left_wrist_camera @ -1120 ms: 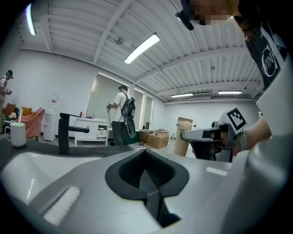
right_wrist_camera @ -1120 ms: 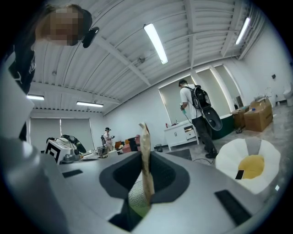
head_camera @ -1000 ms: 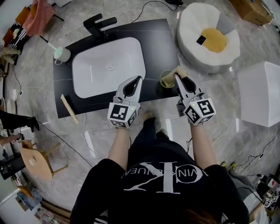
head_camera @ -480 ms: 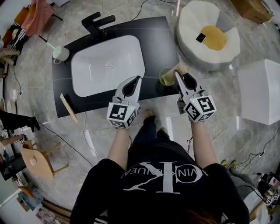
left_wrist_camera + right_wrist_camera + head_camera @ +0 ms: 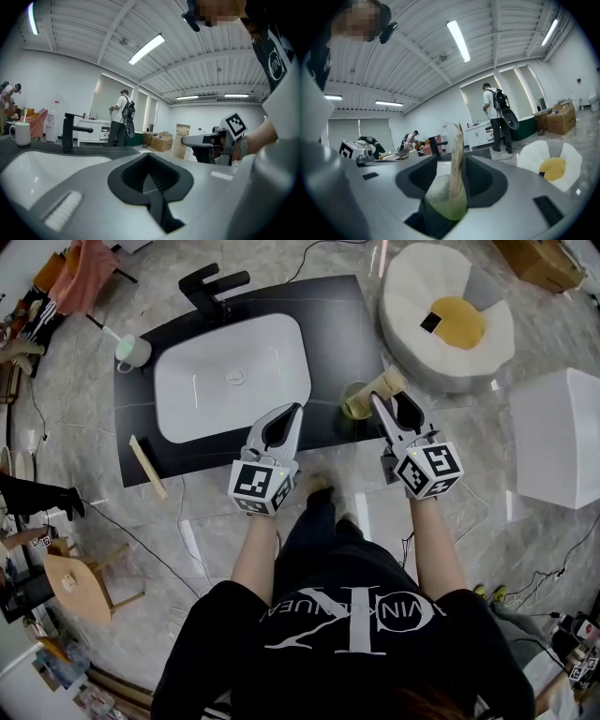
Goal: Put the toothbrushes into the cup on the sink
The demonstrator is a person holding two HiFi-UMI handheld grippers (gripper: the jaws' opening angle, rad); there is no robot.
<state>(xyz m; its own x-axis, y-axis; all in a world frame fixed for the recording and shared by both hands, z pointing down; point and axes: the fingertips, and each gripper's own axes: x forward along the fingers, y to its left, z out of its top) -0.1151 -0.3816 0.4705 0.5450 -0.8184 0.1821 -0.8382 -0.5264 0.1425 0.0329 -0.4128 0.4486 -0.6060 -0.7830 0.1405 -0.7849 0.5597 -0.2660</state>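
A green cup stands on the right end of the dark sink counter. A bamboo toothbrush leans in it, head end down. My right gripper is just right of the cup, its jaws opening, with the toothbrush handle and cup between them and the pads off both. Over the counter's front edge my left gripper is shut on nothing, tips meeting. A second bamboo toothbrush lies at the counter's front left.
A white basin fills the counter's middle, with a black faucet behind it. A white mug holding a brush stands at the back left. A white beanbag seat and white box are on the right.
The right gripper's jaws have spread apart and let go of the bamboo toothbrush, which now rests in the green cup. The left gripper has stayed in place.
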